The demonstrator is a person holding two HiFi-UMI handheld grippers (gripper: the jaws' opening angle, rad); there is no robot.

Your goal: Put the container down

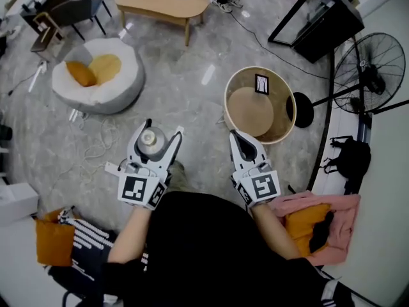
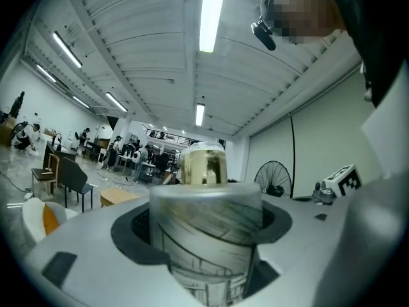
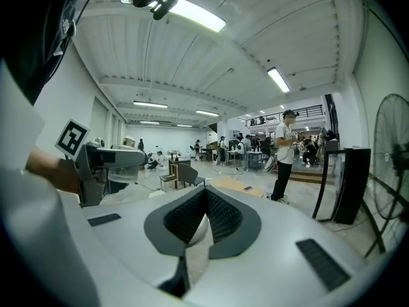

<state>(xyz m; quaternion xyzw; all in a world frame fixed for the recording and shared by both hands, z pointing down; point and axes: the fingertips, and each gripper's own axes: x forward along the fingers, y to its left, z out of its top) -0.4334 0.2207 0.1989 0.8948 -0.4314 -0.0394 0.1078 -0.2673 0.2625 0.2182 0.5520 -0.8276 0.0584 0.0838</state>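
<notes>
A clear cylindrical container with a pale cap stands upright between the fingers of my left gripper, which is shut on it and held above the floor. In the left gripper view the container fills the space between the jaws, and its yellowish cap rises above them. My right gripper hangs a little to the right, next to the basket. Its jaws are together, with only a thin pale sliver between the pads; I cannot tell what the sliver is.
A round wicker basket stands on the floor just beyond the right gripper. A standing fan and a black frame are at the right. A white beanbag, a wooden table and loose cables lie to the left; pink cloth sits near right.
</notes>
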